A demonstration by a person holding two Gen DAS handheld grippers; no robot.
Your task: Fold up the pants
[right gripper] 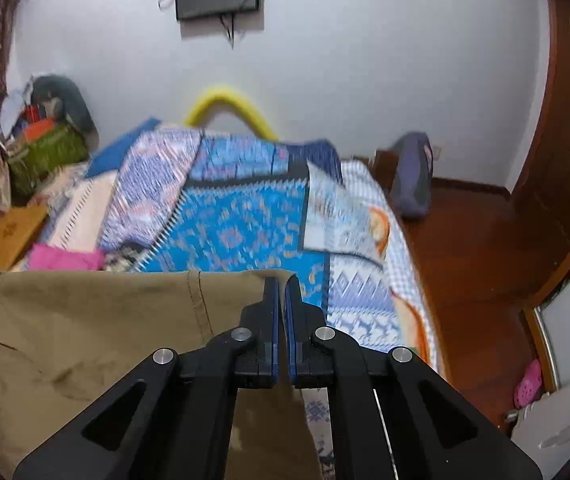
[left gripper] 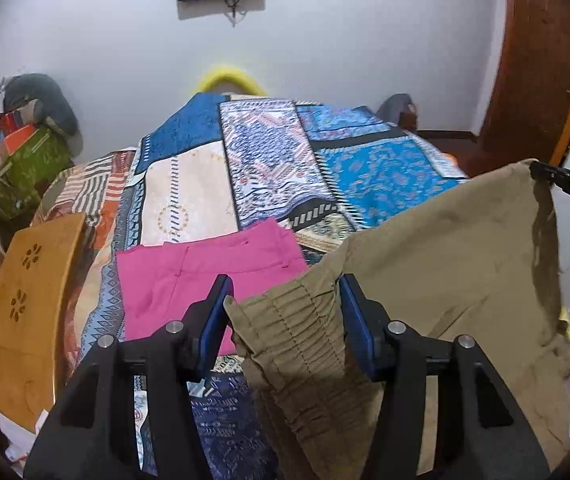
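Khaki pants (left gripper: 437,248) hang in the air over the bed, stretched between both grippers. My left gripper (left gripper: 287,292) has its jaws wide apart, with the gathered elastic waistband (left gripper: 301,328) bunched between them and resting against the right finger. My right gripper (right gripper: 282,280) is shut on the pants' (right gripper: 97,320) top edge at the other corner; it shows in the left wrist view (left gripper: 537,170) at the far right.
Folded pink pants (left gripper: 201,272) lie on the patchwork bedspread (left gripper: 269,160). A wooden board (left gripper: 25,300) sits at the bed's left edge. A green bag (left gripper: 25,176) stands by the wall, a wooden door (right gripper: 565,160) at right.
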